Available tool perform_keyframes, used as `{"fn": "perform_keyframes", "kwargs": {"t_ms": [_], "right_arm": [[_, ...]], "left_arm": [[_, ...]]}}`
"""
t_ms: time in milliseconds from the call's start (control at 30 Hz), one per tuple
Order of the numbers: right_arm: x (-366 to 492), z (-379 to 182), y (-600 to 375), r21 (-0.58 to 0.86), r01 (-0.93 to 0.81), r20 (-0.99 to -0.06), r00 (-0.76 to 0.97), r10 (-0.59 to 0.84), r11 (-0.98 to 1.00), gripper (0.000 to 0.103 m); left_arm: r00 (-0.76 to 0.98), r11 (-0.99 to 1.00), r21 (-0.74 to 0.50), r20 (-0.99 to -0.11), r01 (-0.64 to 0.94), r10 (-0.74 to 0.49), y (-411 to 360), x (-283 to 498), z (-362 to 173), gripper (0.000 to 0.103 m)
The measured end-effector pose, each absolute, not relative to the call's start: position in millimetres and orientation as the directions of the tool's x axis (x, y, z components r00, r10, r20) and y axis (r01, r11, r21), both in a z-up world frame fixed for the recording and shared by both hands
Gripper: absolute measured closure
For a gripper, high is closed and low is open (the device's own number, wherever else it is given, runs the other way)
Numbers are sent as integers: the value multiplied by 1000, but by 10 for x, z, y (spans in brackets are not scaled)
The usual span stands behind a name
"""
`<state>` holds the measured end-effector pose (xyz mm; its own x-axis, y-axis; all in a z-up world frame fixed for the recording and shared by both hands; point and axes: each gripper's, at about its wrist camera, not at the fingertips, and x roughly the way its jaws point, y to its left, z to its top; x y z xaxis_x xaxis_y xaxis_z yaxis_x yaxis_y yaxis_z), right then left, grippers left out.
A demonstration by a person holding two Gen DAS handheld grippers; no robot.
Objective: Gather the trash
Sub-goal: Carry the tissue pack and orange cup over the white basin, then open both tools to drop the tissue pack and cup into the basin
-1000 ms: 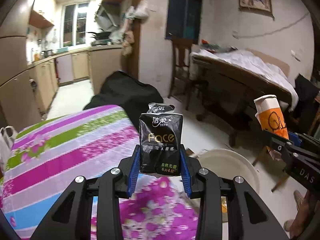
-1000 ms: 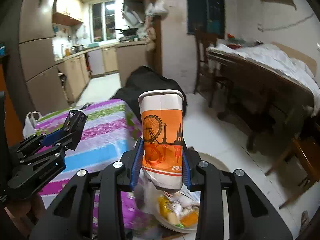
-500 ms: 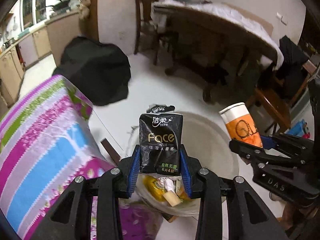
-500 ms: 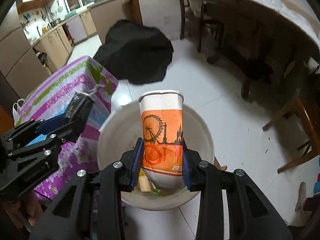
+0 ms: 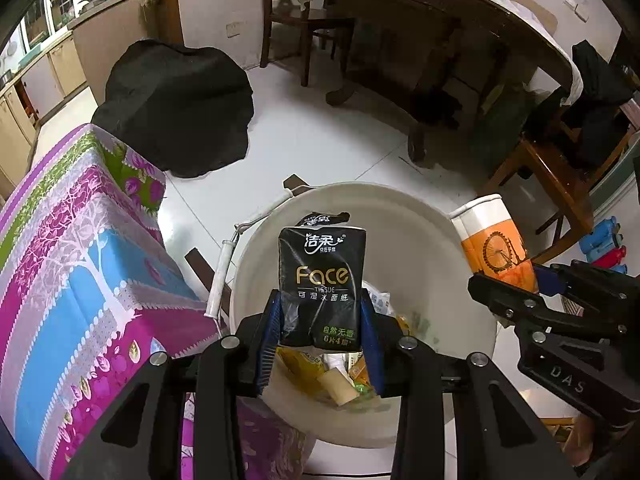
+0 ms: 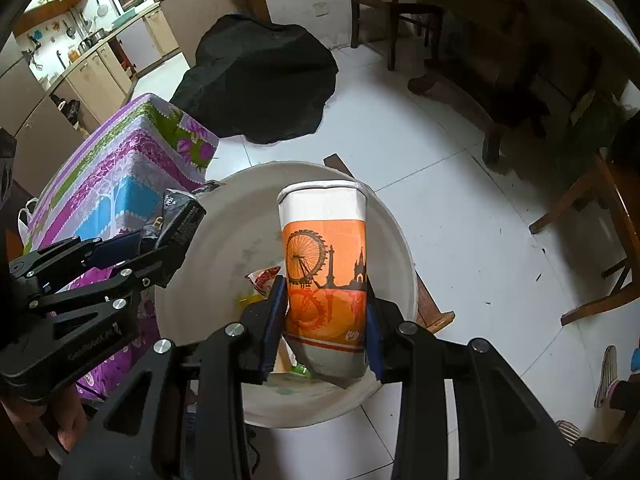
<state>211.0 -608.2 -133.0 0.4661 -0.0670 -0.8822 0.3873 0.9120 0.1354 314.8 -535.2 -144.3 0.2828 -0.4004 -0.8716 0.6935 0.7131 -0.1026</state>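
My left gripper [image 5: 320, 328] is shut on a black tissue packet [image 5: 322, 280] and holds it over the open white trash bin [image 5: 420, 216]. My right gripper [image 6: 326, 320] is shut on an orange and white paper cup [image 6: 326, 264], also above the bin [image 6: 224, 232]. The cup also shows in the left wrist view [image 5: 494, 244] at the bin's right rim. The left gripper with the packet [image 6: 180, 220] shows at the bin's left rim in the right wrist view. Wrappers and scraps [image 5: 340, 380] lie in the bin's bottom.
A table with a purple, blue and green striped cloth [image 5: 80, 260] stands left of the bin. A black bag [image 5: 176, 104] lies on the white tile floor behind. A wooden table [image 5: 440, 20] and chairs [image 5: 560, 168] stand at the back and right.
Both grippers have swung down from over the striped table to above the trash bin, still holding the tissue packet and the cup. The bin now fills the middle of both views.
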Motion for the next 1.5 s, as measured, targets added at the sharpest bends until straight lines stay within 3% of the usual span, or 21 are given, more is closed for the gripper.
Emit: {"fn": "perform_keyframes", "kwargs": {"t_ms": [567, 767, 900, 1167, 1300, 1367, 1500], "right_arm": [[2101, -1426, -6145, 145, 390, -884, 463, -57, 909, 67], [2083, -1420, -6151, 148, 393, -880, 472, -61, 908, 65], [2069, -1436, -6142, 149, 396, -878, 475, -63, 906, 45], [2007, -1437, -6205, 158, 414, -871, 486, -71, 897, 44], [1995, -1426, -6203, 158, 412, -867, 493, -74, 897, 37], [1985, -1414, -6182, 155, 410, -863, 498, -78, 899, 33], [1908, -1334, -6105, 139, 411, -845, 524, -108, 901, 15]], "left_arm": [[290, 720, -83, -879, 689, -379, -5418, 3134, -1506, 65], [295, 724, -77, -880, 686, -372, -5398, 3167, -1544, 60], [302, 735, -62, -886, 675, -352, -5371, 3200, -1598, 51], [314, 745, -47, -888, 665, -336, -5311, 3232, -1646, 37], [326, 754, -42, -884, 656, -334, -5292, 3249, -1617, 32], [333, 753, -34, -883, 657, -330, -5290, 3236, -1600, 30], [350, 757, -29, -875, 653, -335, -5246, 3188, -1527, 25]]}}
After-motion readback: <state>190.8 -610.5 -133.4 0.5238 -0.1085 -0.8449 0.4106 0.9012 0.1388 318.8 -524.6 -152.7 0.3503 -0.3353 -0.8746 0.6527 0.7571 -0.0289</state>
